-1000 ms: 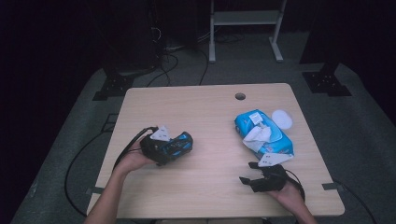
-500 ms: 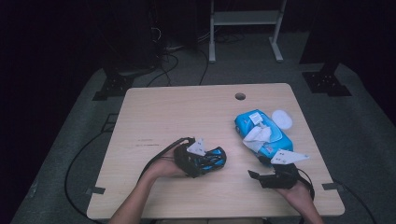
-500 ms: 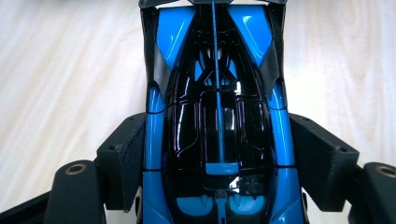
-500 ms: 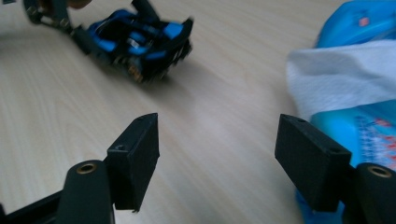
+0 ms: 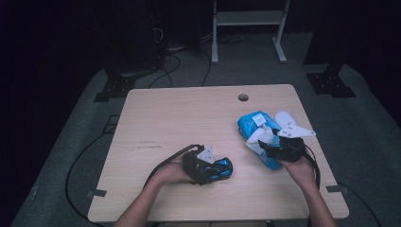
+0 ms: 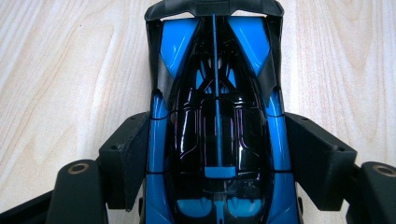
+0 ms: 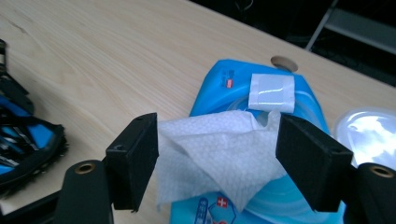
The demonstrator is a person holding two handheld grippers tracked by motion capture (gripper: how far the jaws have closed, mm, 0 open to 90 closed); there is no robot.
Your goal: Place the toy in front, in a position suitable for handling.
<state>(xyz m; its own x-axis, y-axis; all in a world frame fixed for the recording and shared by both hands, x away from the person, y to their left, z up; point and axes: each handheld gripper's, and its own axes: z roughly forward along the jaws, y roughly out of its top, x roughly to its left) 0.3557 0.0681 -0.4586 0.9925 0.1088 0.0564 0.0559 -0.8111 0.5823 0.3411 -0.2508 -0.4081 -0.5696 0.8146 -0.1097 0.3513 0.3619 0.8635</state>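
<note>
A blue and black toy car (image 6: 217,116) lies on the wooden table (image 5: 189,118), and the pads of my left gripper (image 6: 217,154) press on both of its sides. In the high view the car (image 5: 221,169) and the left gripper (image 5: 208,166) sit near the table's front middle. A blue pack of wet wipes (image 7: 224,84) lies at the right, with a white wipe (image 7: 219,144) sticking out of its top. My right gripper (image 7: 217,149) stands open with the wipe between its jaws, and the pads are apart from it. From above, the right gripper (image 5: 267,144) is over the pack (image 5: 253,124).
A clear round lid (image 7: 369,128) lies just beyond the pack near the right edge, also seen in the high view (image 5: 283,117). A cable hole (image 5: 243,98) sits at the table's far side. Black cables trail from both grippers over the front edge.
My left gripper has slid the car to the right and nearer the front edge. My right gripper has lifted from the front right corner and moved over the wipes pack.
</note>
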